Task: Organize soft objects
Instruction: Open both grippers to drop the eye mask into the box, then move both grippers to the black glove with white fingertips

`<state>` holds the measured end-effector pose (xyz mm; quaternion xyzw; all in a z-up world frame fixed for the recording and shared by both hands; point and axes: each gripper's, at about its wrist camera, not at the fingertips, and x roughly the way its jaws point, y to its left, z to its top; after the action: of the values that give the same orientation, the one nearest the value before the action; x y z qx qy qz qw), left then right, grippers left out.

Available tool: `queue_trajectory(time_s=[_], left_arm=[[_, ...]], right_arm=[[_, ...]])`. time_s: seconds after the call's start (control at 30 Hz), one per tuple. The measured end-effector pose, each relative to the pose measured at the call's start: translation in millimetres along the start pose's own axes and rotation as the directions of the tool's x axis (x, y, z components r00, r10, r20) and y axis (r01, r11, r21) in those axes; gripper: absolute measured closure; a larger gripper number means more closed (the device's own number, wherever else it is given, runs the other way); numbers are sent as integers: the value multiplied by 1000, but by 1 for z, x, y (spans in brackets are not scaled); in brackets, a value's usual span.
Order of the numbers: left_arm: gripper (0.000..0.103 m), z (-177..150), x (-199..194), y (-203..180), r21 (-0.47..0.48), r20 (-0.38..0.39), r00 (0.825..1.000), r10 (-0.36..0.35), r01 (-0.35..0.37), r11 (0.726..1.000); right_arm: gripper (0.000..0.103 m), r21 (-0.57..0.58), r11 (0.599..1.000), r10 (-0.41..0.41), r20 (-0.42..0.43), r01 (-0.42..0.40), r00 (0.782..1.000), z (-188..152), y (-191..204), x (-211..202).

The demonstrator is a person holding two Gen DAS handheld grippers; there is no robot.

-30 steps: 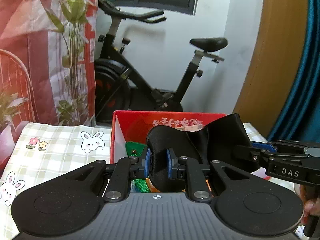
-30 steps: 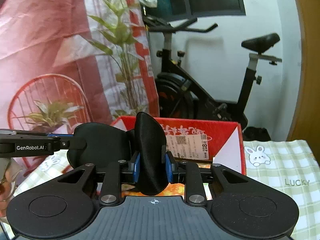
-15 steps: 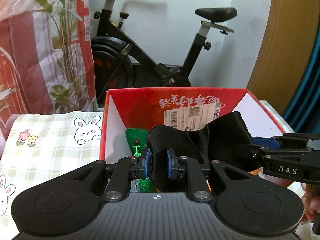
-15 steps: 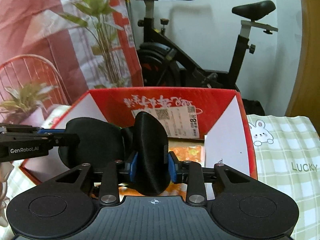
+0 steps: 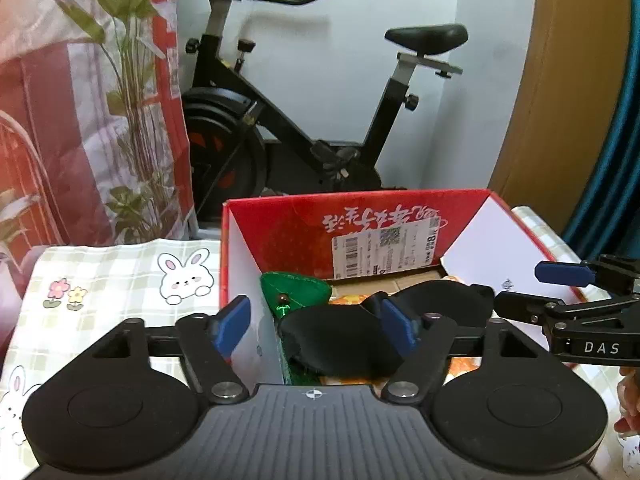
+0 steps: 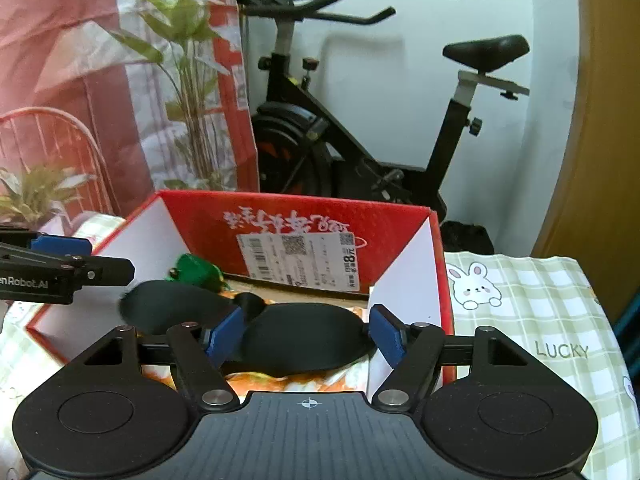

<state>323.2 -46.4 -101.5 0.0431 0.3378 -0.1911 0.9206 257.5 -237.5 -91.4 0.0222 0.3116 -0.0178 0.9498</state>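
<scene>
Nearest, the left gripper [image 5: 314, 326] and right gripper [image 6: 306, 334] have just been opening; both stand wide, pads clear of the black soft object [image 6: 296, 340] between them. It lies released in the red box [image 6: 400, 224], beside a green item [image 5: 296, 288]; judged, this placement is done.

You are looking at a table [image 5: 120, 280] wearing a pale green checked cloth [image 6: 552, 304] printed with white rabbits, small flowers and the word LUCKY. A red cardboard box [image 5: 280, 224] is sitting directly on that cloth, open at the top. The cloth is showing to the left and to the right of the box, touching its walls.
</scene>
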Motion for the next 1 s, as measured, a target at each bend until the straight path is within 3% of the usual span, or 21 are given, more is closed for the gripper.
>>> queue_trajectory(time_s=[0.3,0.53,0.8,1.0], left_arm=[[22,-22,-53,5,-16,30,999,-28,29,999],[22,-55,-73,16,-45,7,999,-46,46,998],[23,-89,-68,33,-91,-50,997,-65,60,994],[25,-108,-48,41,-132,-103,991,-85,72,989]], right_arm=[[35,40,998,43,73,-46,996,-27,13,-52],[36,44,996,71,82,-75,994,-51,24,-73],[39,46,991,120,65,-123,991,-73,35,-80],[42,49,988,147,-1,-147,989,-90,41,-65]])
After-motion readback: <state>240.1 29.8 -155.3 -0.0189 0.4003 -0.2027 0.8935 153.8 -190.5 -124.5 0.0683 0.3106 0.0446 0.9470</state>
